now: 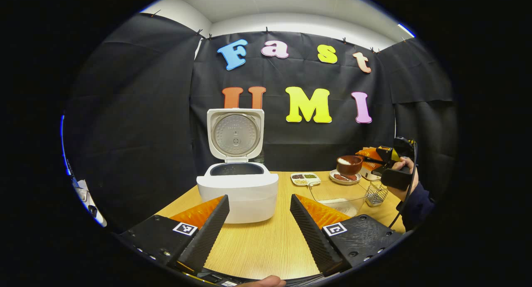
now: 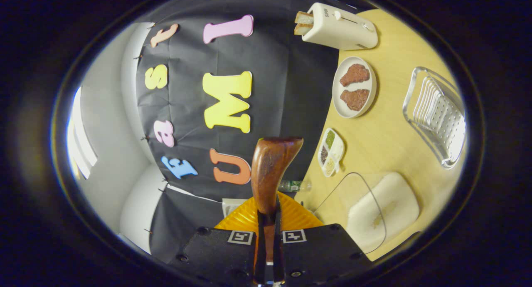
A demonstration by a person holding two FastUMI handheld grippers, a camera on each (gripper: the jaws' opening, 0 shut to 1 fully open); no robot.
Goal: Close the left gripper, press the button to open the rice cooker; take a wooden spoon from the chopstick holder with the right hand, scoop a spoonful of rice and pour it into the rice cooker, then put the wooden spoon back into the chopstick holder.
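Lid up, the cooker (image 1: 237,191) stands open at the table's (image 1: 266,245) near left, so the button step looks done. The right gripper (image 2: 268,237) is clamped on the spoon (image 2: 272,170), held rolled on its side above the rice dish (image 2: 384,212), holder (image 2: 438,116) beyond. Rice seems to sit in the bowl in the far view. Next: carry it left and tip. The left gripper (image 1: 257,224) hangs wide open, empty.
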